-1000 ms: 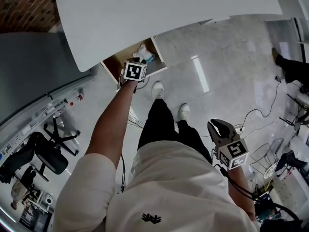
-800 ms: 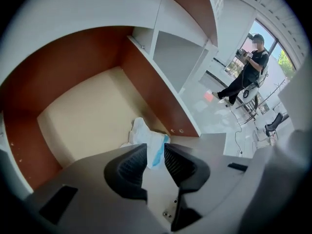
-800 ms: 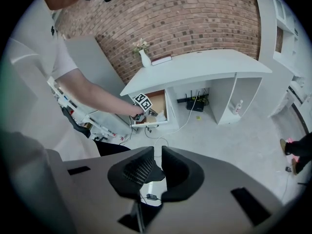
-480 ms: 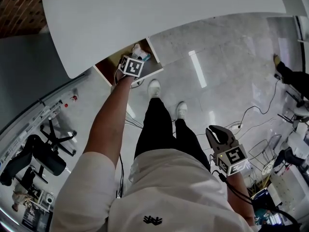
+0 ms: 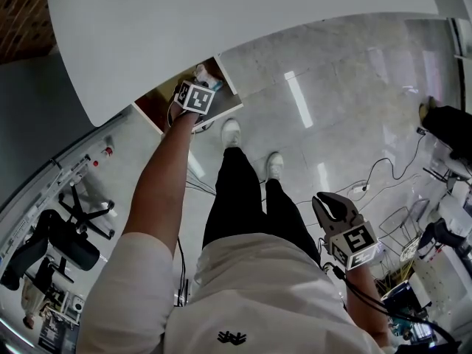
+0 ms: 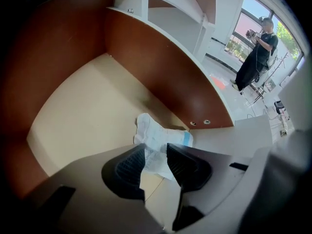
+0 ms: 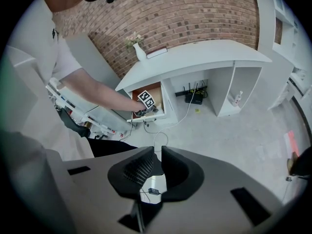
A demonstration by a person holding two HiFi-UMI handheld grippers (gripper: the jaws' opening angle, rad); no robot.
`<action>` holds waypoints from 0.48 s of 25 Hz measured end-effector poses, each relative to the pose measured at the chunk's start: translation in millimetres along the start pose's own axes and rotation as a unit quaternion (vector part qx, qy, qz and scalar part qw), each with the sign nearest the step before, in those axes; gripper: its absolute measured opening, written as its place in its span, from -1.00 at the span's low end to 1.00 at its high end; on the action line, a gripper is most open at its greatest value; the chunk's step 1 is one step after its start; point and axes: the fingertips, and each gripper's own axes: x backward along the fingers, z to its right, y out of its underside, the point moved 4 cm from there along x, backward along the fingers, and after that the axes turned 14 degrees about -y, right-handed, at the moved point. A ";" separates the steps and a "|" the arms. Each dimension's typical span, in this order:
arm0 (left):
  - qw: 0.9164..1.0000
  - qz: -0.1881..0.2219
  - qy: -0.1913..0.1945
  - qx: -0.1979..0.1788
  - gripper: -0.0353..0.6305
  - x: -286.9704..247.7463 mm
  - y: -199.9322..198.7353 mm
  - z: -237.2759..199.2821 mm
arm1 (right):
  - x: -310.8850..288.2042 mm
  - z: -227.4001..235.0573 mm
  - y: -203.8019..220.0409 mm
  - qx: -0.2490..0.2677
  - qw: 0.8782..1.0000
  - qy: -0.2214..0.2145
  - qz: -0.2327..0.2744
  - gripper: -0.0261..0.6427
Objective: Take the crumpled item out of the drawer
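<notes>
- The left gripper (image 6: 156, 152) has sunk lower into the drawer (image 6: 83, 116).
- Its jaws have just been opening and stand apart around the crumpled item (image 6: 152, 130), which lies on the drawer floor.
- The right gripper (image 7: 157, 155) has its jaws nearly together and empty.

Open drawer (image 6: 83, 111), crumpled white item (image 6: 152, 134) on its floor

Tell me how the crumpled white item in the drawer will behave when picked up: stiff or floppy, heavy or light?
Probably floppy: the crumpled item shows soft folds, so it should sag when lifted. Likely light for its size, since it looks thin, like paper or film. It seems unlikely to roll on the flat drawer floor.
</notes>
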 end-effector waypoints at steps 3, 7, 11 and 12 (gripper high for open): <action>1.000 -0.005 0.000 -0.002 -0.56 -2.0 -0.1 0.6 | -2.2 2.5 0.5 -0.001 1.000 0.000 -0.003 -0.71; 1.000 0.006 -0.006 0.007 -0.72 5.2 1.9 -0.6 | -1.5 -0.5 1.7 0.002 1.000 -0.001 -0.002 -0.71; 1.000 0.002 -0.004 0.014 -0.75 16.8 2.0 -3.6 | -2.5 -1.0 -2.0 0.008 1.000 -0.003 0.005 -0.72; 1.000 0.006 -0.003 0.017 -0.76 19.1 0.7 -4.5 | -2.1 -1.4 -3.6 0.011 1.000 -0.005 0.007 -0.72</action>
